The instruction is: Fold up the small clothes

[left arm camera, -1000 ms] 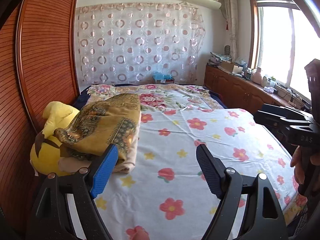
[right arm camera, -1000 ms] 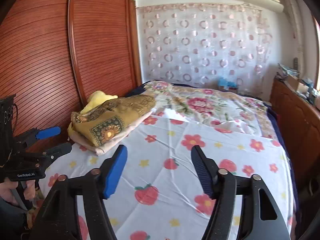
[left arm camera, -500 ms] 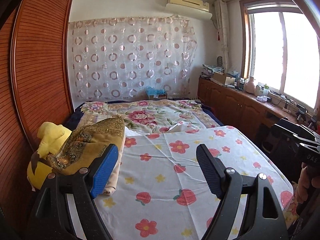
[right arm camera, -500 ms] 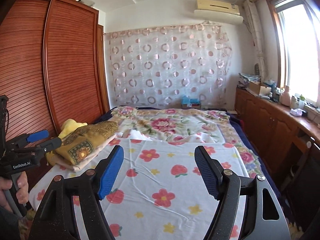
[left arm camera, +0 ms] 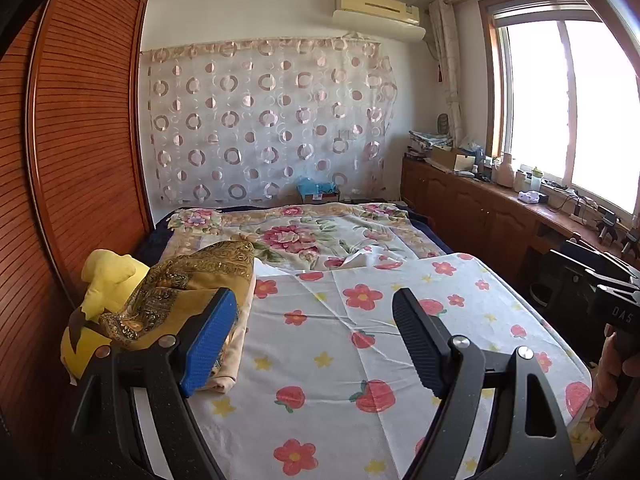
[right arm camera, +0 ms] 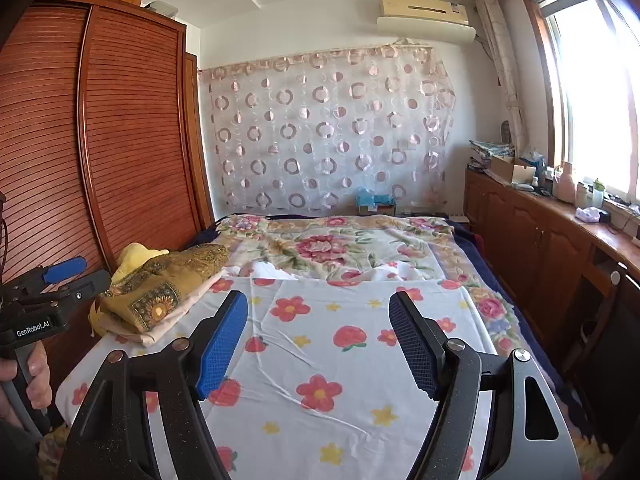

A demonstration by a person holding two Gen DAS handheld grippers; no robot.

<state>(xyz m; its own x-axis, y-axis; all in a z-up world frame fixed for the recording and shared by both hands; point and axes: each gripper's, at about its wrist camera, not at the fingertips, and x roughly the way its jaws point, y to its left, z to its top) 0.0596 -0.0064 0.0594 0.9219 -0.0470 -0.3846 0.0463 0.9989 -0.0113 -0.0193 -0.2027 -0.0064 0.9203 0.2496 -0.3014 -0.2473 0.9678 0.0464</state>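
The left gripper [left arm camera: 312, 340] fills the bottom of its frame with its fingers spread wide and nothing between them; the right gripper [right arm camera: 318, 340] sits the same way at the bottom of its own frame, spread and empty. Each also shows at the edge of the other's view, held in a hand.

Just beyond the fingers, across the lower middle of both frames, a white sheet [left arm camera: 360, 344] printed with red flowers, strawberries and yellow stars lies flat over the bed, faintly creased. At the left middle of the frames, at the sheet's left edge, rests a stack of folded clothes [right arm camera: 164, 300]: a mustard-gold patterned piece on top of a pale pink one, leaning against a yellow plush toy [left arm camera: 106, 280] beside the slatted wooden wardrobe [right arm camera: 120, 140].

Farther back, a floral bedspread [right arm camera: 332, 244] covers the bed's far half, with a circle-patterned curtain [left arm camera: 264, 128] on the rear wall.

The stack looks neatly folded and set aside, and no loose garment shows on the sheet. I judge the folding done, or the next piece not yet fetched; which, the pictures cannot settle.
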